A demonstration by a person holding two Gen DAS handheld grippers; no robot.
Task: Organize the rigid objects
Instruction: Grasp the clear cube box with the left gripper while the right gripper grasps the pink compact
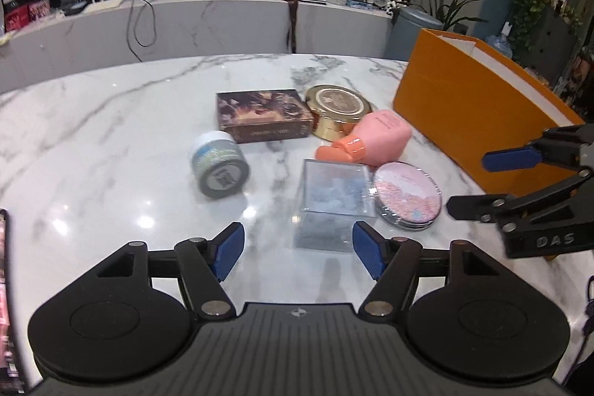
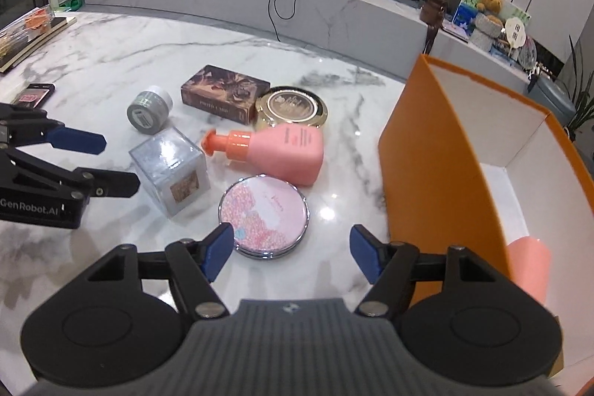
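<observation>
On the marble table (image 1: 111, 106), seen from the left wrist, the left gripper (image 1: 299, 255) stands released with its jaws apart just short of the clear cube box (image 1: 336, 188), near the middle; hard, slick-walled and probably light, it is best pinched across two flat sides.

From the right wrist, the right gripper (image 2: 291, 253) is likewise unclenched before the round pink compact (image 2: 264, 215), beside the orange box (image 2: 438, 151) at the table's right edge; thin and glossy, so grip it across its rim.
</observation>
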